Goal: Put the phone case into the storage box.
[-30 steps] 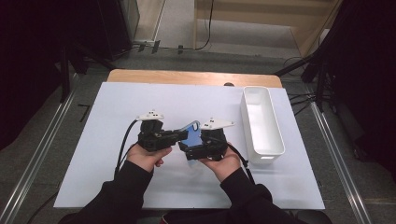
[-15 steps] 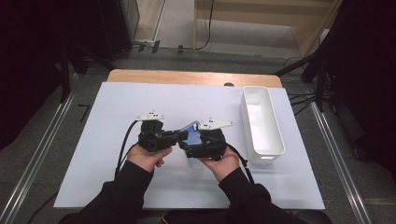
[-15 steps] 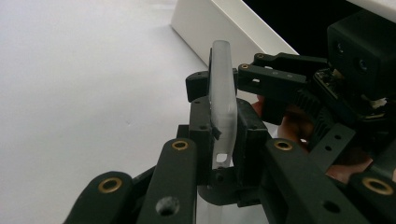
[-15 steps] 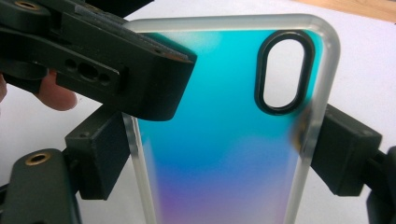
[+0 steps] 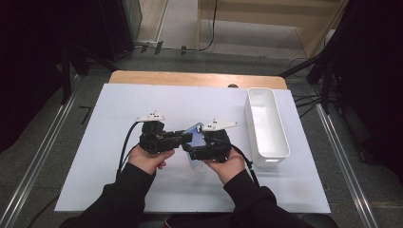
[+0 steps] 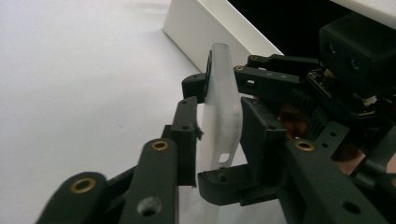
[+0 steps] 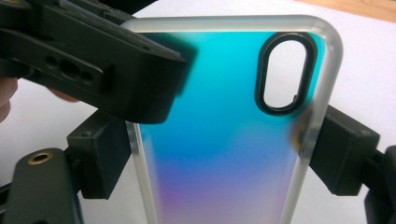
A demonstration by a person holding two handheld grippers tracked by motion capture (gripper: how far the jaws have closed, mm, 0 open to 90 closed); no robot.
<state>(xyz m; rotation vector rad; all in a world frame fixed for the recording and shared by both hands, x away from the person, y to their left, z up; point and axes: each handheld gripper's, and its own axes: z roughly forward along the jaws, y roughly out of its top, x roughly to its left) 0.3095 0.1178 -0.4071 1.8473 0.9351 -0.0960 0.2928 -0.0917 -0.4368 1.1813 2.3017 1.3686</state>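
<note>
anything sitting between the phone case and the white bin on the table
Nothing visible. The phone case is held between the grippers above bare white table; the stretch across to the white bin holds nothing else.

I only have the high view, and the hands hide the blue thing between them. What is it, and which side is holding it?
Observer: A phone case, blue fading to purple, clear rim; the right hand-held gripper clamps its two long edges.
Operator: And the left one?
Observer: The left hand-held gripper straddles the case's thickness; its jaws have just been opening, pads seemingly barely clear.
Operator: Any cutout?
Observer: An oval camera hole, black-rimmed, near one corner.
</note>
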